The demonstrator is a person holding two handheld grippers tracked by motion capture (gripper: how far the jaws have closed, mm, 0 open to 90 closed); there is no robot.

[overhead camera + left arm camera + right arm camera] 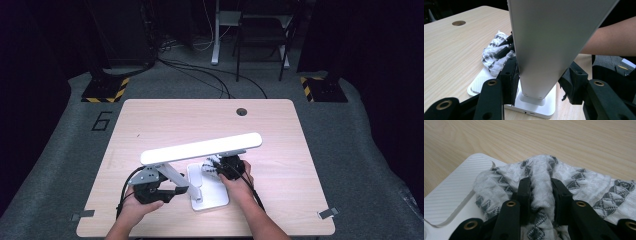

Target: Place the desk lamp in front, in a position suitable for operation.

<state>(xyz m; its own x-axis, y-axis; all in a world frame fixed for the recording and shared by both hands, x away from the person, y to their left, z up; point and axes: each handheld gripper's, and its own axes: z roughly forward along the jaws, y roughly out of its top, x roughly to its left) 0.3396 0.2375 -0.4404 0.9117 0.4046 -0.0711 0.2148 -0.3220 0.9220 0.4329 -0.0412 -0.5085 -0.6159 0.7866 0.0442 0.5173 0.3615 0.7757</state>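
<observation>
Cloth [541, 173]: patterned white-grey, bunched on the lamp base [209, 192] — mid-wipe, I judge
Right gripper [541, 186]: clamped on a cloth fold
Left gripper [537, 75]: jaws squeezing the lamp arm [549, 45], steadying it
Left to do: cannot tell how much base is wiped — table [150, 125] otherwise bare

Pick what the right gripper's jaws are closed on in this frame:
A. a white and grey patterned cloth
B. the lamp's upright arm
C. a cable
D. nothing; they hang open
A: in the right gripper view the right gripper pinches a fold of the patterned cloth over the lamp base.
</observation>
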